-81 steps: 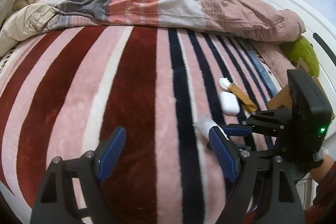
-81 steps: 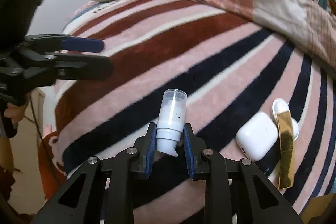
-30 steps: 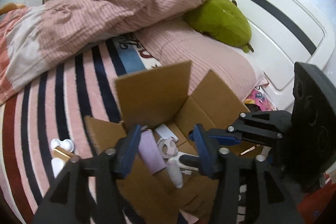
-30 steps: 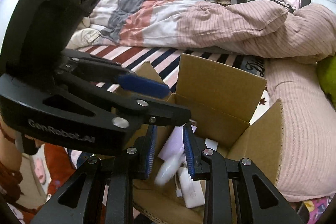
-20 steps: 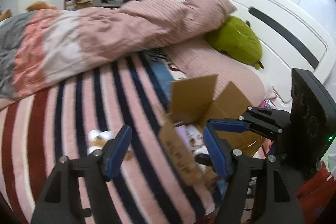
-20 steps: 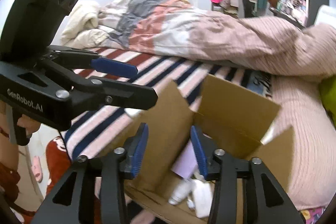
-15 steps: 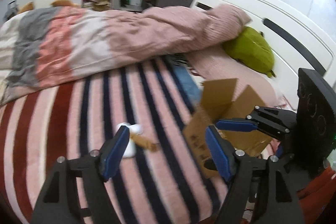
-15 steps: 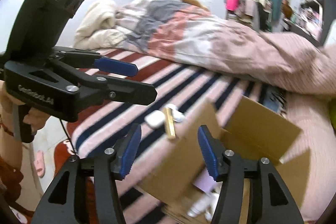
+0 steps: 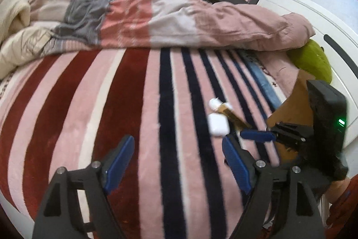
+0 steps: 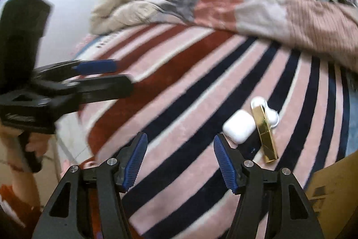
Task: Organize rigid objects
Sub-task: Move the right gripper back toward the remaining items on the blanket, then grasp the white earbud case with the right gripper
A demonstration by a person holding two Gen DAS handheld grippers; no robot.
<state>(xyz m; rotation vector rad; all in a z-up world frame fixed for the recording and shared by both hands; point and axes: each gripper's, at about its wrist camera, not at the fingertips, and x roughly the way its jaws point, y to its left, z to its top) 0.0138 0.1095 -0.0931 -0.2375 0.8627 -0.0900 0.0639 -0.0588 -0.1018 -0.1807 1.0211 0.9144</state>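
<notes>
A white earbud case (image 10: pixel 239 126) lies on the striped blanket (image 10: pixel 183 86), touching a gold bar-shaped object (image 10: pixel 264 133) that rests across a small white object (image 10: pixel 271 114). My right gripper (image 10: pixel 180 157) is open and empty, low over the blanket, just left of the case. In the left wrist view the case (image 9: pixel 218 127), the gold object (image 9: pixel 235 117) and the small white object (image 9: pixel 214 102) lie ahead and to the right. My left gripper (image 9: pixel 177 160) is open and empty above the blanket. The right gripper (image 9: pixel 257 135) shows at the right there.
A cardboard box (image 10: pixel 331 189) stands at the right, also showing in the left wrist view (image 9: pixel 293 109). A rumpled duvet (image 9: pixel 156 15) lies across the far side of the bed. A green plush (image 9: pixel 313 62) and a white headboard (image 9: pixel 313 21) are at the right.
The right gripper carried the white pump bottle from the blanket to the box, opened and left it there. Both grippers have swung back from the box toward the blanket and the earbud case.
</notes>
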